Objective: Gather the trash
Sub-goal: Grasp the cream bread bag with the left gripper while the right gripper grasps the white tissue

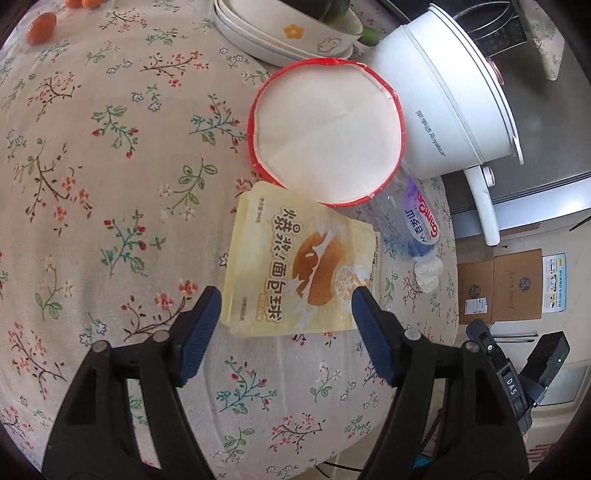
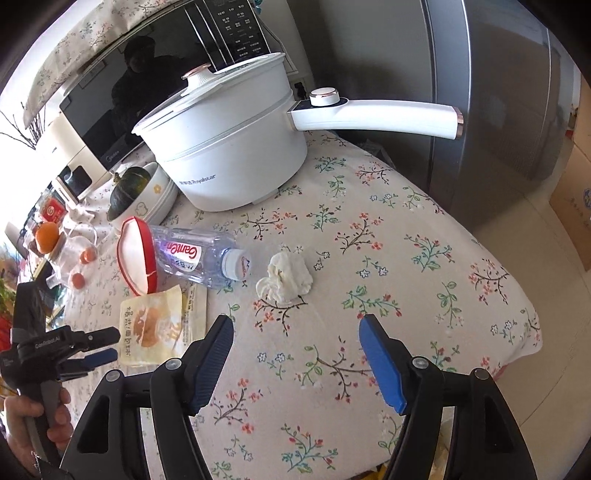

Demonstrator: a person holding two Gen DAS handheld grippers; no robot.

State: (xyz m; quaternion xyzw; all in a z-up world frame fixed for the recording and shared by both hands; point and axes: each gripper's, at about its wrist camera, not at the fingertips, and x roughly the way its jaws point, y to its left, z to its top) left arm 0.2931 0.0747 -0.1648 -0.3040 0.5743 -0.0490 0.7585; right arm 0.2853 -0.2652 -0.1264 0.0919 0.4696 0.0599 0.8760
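Approach stage of the trash pickup, nothing lifted yet. Left gripper (image 1: pixel 286 301) spread wide, tips straddling the near edge of the yellow bread packet (image 1: pixel 299 266), one blue pad at 9 o'clock of that edge, the other at 3 o'clock; contact with the packet not clear from the left wrist view. Right gripper (image 2: pixel 295 325) likewise spread wide and holding nothing, hanging over bare floral tablecloth (image 2: pixel 406 258), with the crumpled tissue (image 2: pixel 284 275) ahead at 12 o'clock, apart from the tips.

Trash clustered on the cloth: packet lying flat, the red-rimmed paper lid (image 1: pixel 327 129) at its 12 o'clock and overlapping its far corner, the clear water bottle (image 2: pixel 199 256) lying on its side at 2 o'clock from the packet, cap toward the tissue. White electric pot (image 2: pixel 229 147) and stacked bowls (image 1: pixel 288 33) behind, probably not trash, nor the oranges at far left.

Next move, by judgement: for the left, dropping lower and closing across the packet's near edge; thin flat film, so a low angle needed to get a pad under or to bunch it, else slipping off. For the right, a short advance toward 12 o'clock, then down over the tissue and closing; soft and light, easy to pinch. No bin in view, so destination not tellable.
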